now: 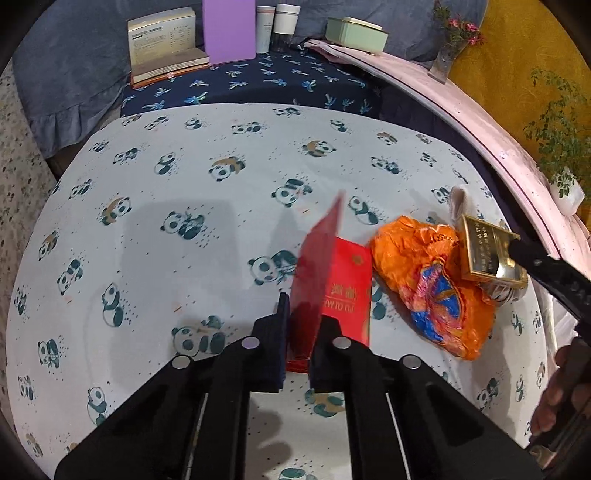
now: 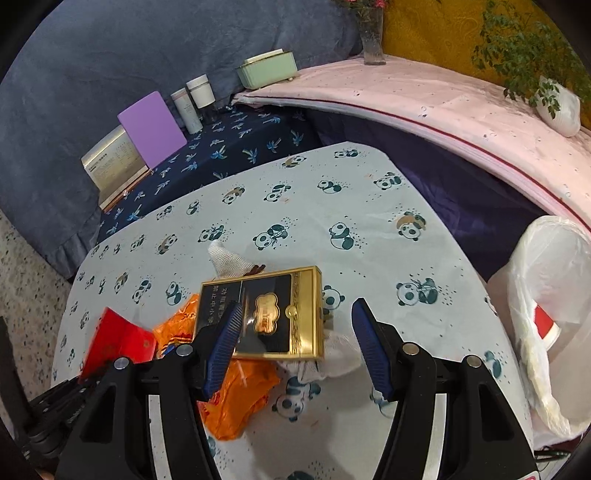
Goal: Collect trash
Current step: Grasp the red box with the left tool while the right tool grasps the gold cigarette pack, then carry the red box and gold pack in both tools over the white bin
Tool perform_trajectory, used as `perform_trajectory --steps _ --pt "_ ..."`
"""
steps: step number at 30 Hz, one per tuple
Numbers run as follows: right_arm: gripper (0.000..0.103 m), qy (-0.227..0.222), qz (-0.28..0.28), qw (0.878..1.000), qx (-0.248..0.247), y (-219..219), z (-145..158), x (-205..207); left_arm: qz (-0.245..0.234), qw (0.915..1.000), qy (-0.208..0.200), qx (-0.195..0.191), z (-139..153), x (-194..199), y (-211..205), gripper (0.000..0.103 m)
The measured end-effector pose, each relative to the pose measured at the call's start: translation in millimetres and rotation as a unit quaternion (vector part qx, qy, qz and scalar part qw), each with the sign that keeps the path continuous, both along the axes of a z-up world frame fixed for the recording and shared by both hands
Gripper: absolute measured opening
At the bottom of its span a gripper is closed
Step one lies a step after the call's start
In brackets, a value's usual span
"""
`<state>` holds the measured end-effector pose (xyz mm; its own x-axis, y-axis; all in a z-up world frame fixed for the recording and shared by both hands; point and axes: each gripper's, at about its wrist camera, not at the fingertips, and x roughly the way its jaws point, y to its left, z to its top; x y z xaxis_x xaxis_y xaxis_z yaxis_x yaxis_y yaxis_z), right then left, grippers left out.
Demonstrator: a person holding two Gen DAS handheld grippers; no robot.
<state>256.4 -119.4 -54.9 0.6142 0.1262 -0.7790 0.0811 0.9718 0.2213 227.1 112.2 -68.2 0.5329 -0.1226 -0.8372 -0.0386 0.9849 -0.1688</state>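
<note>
Indoors, panda-print cloth (image 2: pixel 369 206) covers table beside pink-draped ledge (image 2: pixel 424 107). Trash on cloth: 1 red packet (image 1: pixel 332 288), 1 orange wrapper (image 1: pixel 417 273), 1 gold box (image 2: pixel 277 314). Left gripper (image 1: pixel 299 332) clenched on red packet; right gripper (image 2: pixel 295 332) released, straddling gold box.

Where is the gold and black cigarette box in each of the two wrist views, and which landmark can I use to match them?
Left wrist view: the gold and black box is at the right edge, on top of the orange wrapper, with a finger of the right gripper beside it.
Right wrist view: the box is in the centre, just beyond the fingertips of the open right gripper.
Shared landmark: the purple board standing at the back.
</note>
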Motion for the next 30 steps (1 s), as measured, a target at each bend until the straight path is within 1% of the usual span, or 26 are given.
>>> perform_trajectory --steps 1,3,6,8,10,11,13,14,16,18,23,30 --pt "0.06 0.004 0.003 1.0 0.004 -0.3 -3.6 3.8 -0.003 1.0 -0.002 -0.003 1.5 1.7 -1.6 0.001" --pt "0.062 0.01 0.013 1.0 0.026 -2.7 -10.8 10.1 -0.007 0.9999 -0.005 -0.007 5.2 4.2 -4.6 0.0" --pt "0.062 0.012 0.018 0.999 0.044 -1.8 -13.7 12.6 -0.013 0.9998 -0.013 -0.007 11.1 5.4 -9.2 0.0" --pt "0.055 0.008 0.024 0.999 0.043 2.9 -11.0 10.3 -0.015 0.9997 -0.016 -0.007 13.8 5.6 -11.3 0.0" --pt "0.036 0.005 0.03 0.999 0.045 6.2 -7.2 6.5 -0.016 0.9997 -0.016 -0.011 15.4 5.7 -12.0 0.0" --pt "0.034 0.001 0.032 0.998 0.046 8.2 -3.9 3.5 -0.017 0.9996 -0.016 -0.013 16.6 5.0 -12.8 0.0" --pt "0.026 -0.005 0.033 0.998 0.046 10.1 0.2 -0.2 -0.019 0.9996 -0.018 -0.013 19.5 2.6 -15.0 0.0" --pt "0.025 -0.01 0.034 0.998 0.046 10.9 3.8 -2.8 -0.02 0.9995 -0.02 -0.013 21.8 0.9 -16.7 0.0" --pt "0.018 -0.022 0.037 0.998 0.045 12.4 13.0 -11.1 -0.024 0.9994 -0.023 -0.014 25.2 -2.1 -18.6 0.0" --pt "0.014 -0.035 0.039 0.998 0.042 14.3 25.0 -21.3 -0.027 0.9992 -0.026 -0.015 30.0 -6.3 -22.9 0.0" --pt "0.012 -0.065 0.036 0.997 0.029 11.2 51.1 -44.9 -0.042 0.9984 -0.036 -0.016 43.0 -19.4 -37.8 0.0" --pt "0.012 -0.093 0.012 0.995 0.029 -13.5 78.4 -78.5 -0.073 0.9955 -0.06 -0.013 67.9 -40.5 -70.8 0.0"
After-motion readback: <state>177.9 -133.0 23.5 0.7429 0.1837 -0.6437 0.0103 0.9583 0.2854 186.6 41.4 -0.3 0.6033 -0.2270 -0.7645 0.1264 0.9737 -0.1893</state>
